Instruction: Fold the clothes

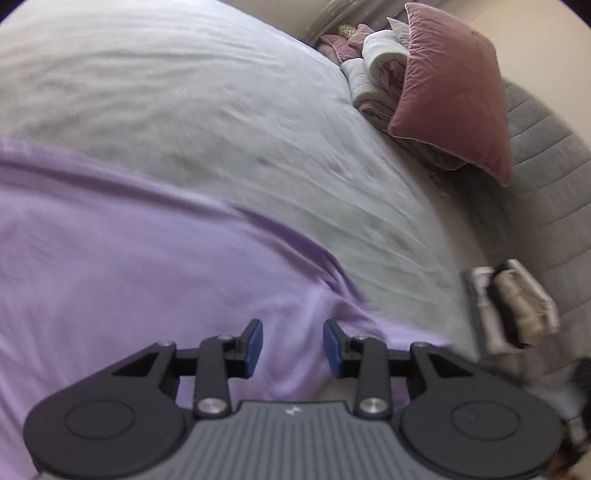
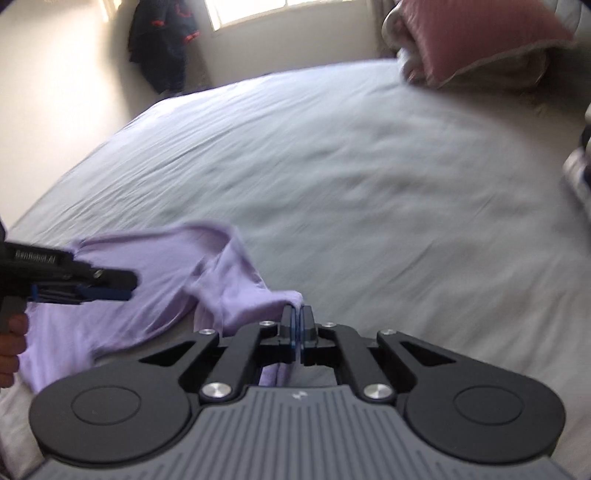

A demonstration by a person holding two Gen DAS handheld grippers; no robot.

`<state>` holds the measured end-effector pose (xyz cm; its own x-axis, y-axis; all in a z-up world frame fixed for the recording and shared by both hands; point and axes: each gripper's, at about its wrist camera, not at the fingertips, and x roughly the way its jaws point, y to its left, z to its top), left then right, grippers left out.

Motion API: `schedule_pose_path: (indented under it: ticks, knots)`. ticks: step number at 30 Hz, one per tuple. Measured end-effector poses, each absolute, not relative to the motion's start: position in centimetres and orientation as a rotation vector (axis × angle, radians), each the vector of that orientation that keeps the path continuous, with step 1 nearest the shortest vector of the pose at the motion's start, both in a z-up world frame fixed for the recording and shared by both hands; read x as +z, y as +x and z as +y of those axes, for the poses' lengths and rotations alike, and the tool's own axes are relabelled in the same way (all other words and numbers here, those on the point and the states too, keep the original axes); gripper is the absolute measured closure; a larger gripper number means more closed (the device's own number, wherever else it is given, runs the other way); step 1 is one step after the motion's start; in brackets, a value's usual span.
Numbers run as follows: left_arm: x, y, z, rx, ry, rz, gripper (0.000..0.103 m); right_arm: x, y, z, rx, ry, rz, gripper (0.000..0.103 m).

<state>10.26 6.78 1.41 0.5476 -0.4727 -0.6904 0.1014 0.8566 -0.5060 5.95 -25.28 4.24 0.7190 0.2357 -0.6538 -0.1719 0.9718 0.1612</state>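
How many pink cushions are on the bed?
1 for certain: the pink cushion stands tilted at the head end of the bed, leaning on rolled bedding. More pink fabric behind it may be another, partly hidden.

Lilac garment, soft and rumpled, partly spread on the pale bed sheet, one edge lifted

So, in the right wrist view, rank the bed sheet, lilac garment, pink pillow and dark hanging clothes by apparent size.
1. Bed sheet
2. Lilac garment
3. Pink pillow, cropped by the frame
4. Dark hanging clothes, farthest away, so unsure
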Motion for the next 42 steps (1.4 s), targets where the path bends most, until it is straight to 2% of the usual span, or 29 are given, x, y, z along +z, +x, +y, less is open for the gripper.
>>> schedule_pose_path:
  ticks: [4, 8, 18, 20, 22, 24, 25, 26, 33, 39, 42]
  knots:
    - [1.0, 13.2, 6.6, -0.301, -0.341, 0.914, 0.067, 6.0, 9.1, -26.4, 0.14, -0.041, 0.703, 0.101]
    - [0.1, 14.6, 6.8, -0.285, -0.355, 0.891, 0.066, 6.1, 12.9, -26.8, 0.073, -0.132, 0.696, 0.101]
    - [0.2, 14.6, 5.5, -0.32, -0.314, 0.856, 0.064, 1.1, 19.9, -25.6, 0.02, -0.165, 0.803, 0.1]
    - [0.4, 14.3, 4.8, -0.339, -0.289, 0.853, 0.063, 0.4, 19.9, -25.4, 0.024, -0.15, 0.823, 0.09]
    - [0.6, 14.1, 4.2, -0.353, -0.285, 0.86, 0.063, 0.4, 19.6, -25.5, 0.027, -0.127, 0.83, 0.088]
    - [1.0, 13.8, 3.6, -0.372, -0.291, 0.865, 0.063, 0.9, 18.9, -25.8, 0.039, -0.092, 0.833, 0.076]
    - [1.2, 13.6, 3.3, -0.386, -0.299, 0.867, 0.063, 1.4, 18.3, -26.1, 0.044, -0.07, 0.83, 0.064]
    - [1.5, 13.3, 3.0, -0.399, -0.3, 0.866, 0.063, 1.8, 17.7, -26.4, 0.049, -0.048, 0.827, 0.062]
    - [2.5, 10.7, -0.2, -0.501, -0.277, 0.872, 0.063, 3.3, 11.8, -28.6, 0.135, 0.092, 0.867, 0.062]
    - [2.0, 8.5, -3.3, -0.546, -0.244, 0.899, 0.063, 1.8, 8.0, -28.5, 0.172, 0.158, 0.925, 0.062]
    - [1.7, 8.3, -4.1, -0.521, -0.202, 0.911, 0.063, 0.7, 7.0, -27.5, 0.185, 0.121, 0.928, 0.069]
